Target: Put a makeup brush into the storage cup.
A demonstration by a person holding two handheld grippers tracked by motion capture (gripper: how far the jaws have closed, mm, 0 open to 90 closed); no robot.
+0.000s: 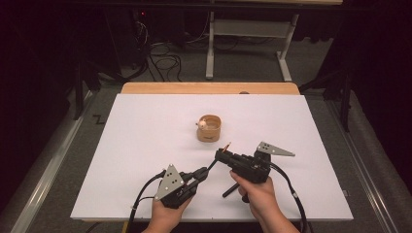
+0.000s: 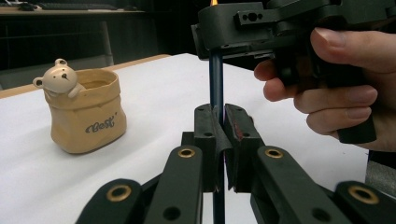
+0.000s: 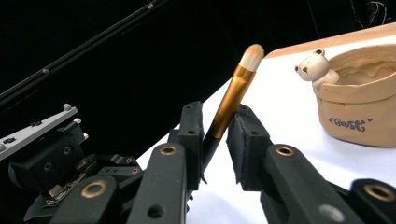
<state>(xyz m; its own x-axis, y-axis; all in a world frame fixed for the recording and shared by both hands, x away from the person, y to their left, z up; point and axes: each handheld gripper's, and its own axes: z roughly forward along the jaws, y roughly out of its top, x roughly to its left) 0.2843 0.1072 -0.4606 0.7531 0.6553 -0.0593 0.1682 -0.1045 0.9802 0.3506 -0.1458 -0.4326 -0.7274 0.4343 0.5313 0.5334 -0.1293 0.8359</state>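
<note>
A makeup brush (image 3: 233, 93) with a dark handle, gold ferrule and pale bristles runs between both grippers. My left gripper (image 2: 222, 140) is shut on the lower handle (image 2: 216, 79). My right gripper (image 3: 215, 140) sits around the brush just below the ferrule, with its pads against it. In the high view the left gripper (image 1: 203, 173) is near the front of the table, and the right gripper (image 1: 219, 154) is just beyond it, with the brush tip (image 1: 228, 144) poking out towards a tan bag-shaped pot (image 1: 209, 128). The pot (image 2: 88, 112) has a small bear figure on its rim (image 3: 312, 65).
A white board (image 1: 145, 145) covers the table, with a wooden edge (image 1: 209, 88) showing at the far side. Beyond it, cables (image 1: 165, 60) and a white frame leg (image 1: 210, 58) stand on the floor. Each gripper trails a black cable (image 1: 291, 189) off the front edge.
</note>
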